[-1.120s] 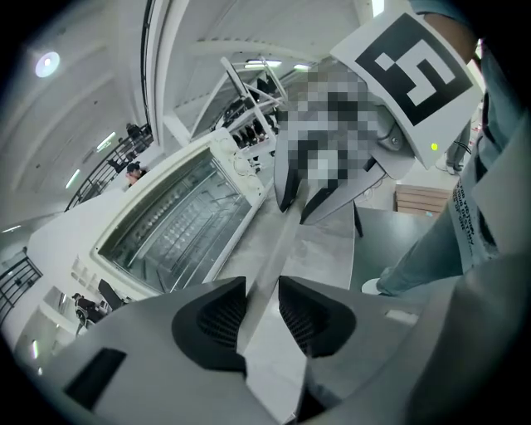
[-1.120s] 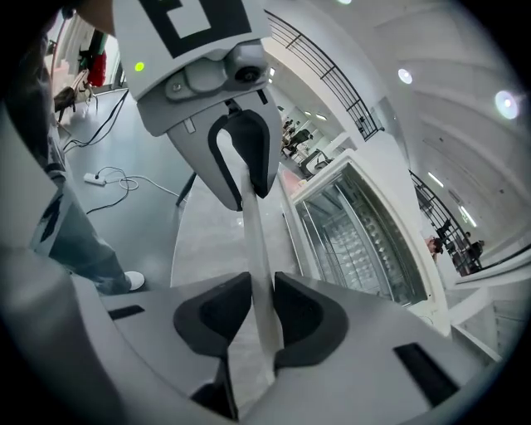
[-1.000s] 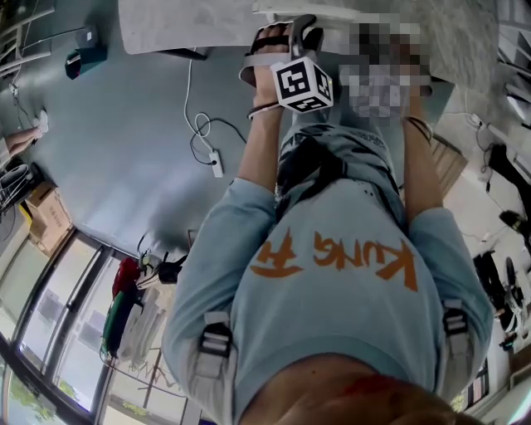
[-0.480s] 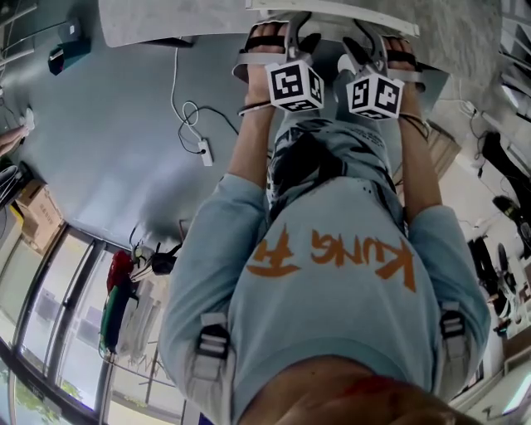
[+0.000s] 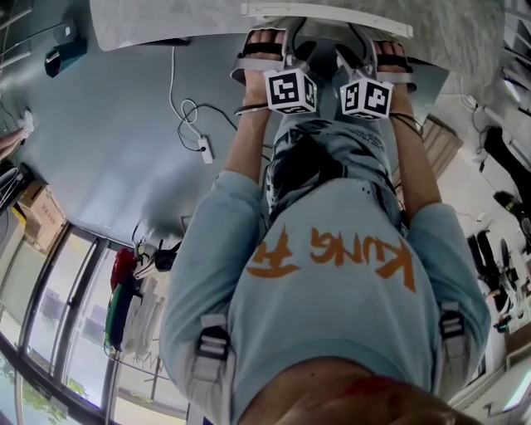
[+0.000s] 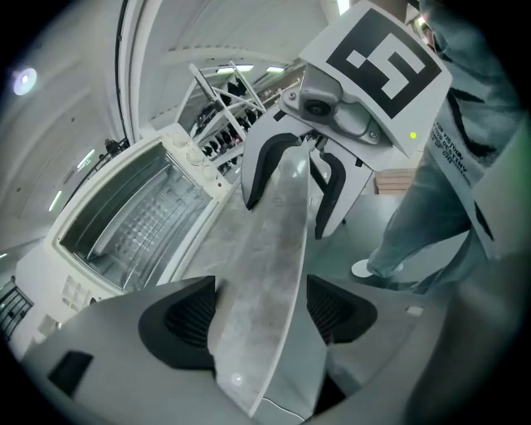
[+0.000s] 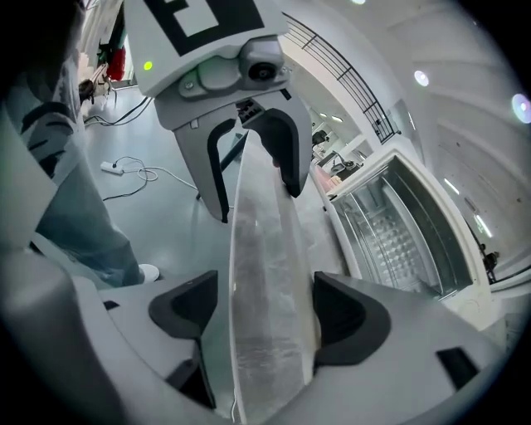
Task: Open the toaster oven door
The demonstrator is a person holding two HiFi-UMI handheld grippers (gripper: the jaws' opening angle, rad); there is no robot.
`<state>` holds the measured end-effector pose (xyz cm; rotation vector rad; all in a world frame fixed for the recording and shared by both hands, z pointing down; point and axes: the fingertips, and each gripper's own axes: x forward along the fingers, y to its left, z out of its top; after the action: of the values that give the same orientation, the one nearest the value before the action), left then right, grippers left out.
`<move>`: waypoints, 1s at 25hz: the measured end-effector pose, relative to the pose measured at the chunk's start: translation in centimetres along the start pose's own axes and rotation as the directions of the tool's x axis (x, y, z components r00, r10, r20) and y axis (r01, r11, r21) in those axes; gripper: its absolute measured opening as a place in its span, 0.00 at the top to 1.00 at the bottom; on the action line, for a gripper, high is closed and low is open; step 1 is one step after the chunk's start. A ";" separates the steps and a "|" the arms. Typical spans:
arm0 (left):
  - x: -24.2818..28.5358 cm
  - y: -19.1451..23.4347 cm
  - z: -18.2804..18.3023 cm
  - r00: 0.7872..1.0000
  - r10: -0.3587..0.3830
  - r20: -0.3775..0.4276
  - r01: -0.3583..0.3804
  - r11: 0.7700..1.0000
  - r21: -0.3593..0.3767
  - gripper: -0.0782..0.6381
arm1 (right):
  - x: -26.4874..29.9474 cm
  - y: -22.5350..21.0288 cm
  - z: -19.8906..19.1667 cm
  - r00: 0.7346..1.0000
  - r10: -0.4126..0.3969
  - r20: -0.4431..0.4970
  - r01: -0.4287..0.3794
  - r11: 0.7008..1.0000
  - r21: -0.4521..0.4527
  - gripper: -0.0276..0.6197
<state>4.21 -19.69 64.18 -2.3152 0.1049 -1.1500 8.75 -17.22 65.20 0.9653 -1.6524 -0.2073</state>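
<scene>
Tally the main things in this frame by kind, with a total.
Grey slab: 1
Handheld grippers: 2, the left gripper and the right gripper, jaws of both opening, astride that slab
Toaster oven: 1
Person: 1
Power strip: 1
Total: 6

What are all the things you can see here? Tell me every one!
toaster oven: one, white, on the table
table: one, grey marbled, in front of the person
power strip: one, white, on the grey floor, cable attached
box: one, brown cardboard, on the floor at far left
shirt: one, light blue with orange print, on the person
left gripper: one, grey with black pads, jaws opening, table edge between them
right gripper: one, same colours, jaws opening, table edge between them
</scene>
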 end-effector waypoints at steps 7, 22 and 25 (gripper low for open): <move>1.6 -1.6 -1.2 0.999 0.053 -0.004 -0.053 0.998 0.020 0.40 | 1.2 1.6 -0.4 1.000 -0.024 0.009 0.024 1.000 -0.010 0.41; 1.8 -2.7 -2.2 0.999 0.044 -0.006 -0.044 0.999 0.031 0.39 | 1.4 2.3 0.5 0.999 -0.019 0.049 0.011 0.989 0.150 0.53; 0.4 -1.8 -0.7 0.995 0.081 0.062 -0.075 0.993 -0.094 0.42 | 0.6 1.5 2.0 0.995 -0.001 0.100 -0.022 0.971 0.236 0.55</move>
<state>3.61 -18.64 65.71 -2.4041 0.2264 -1.0496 6.24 -17.34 65.84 1.1406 -1.8021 -0.0511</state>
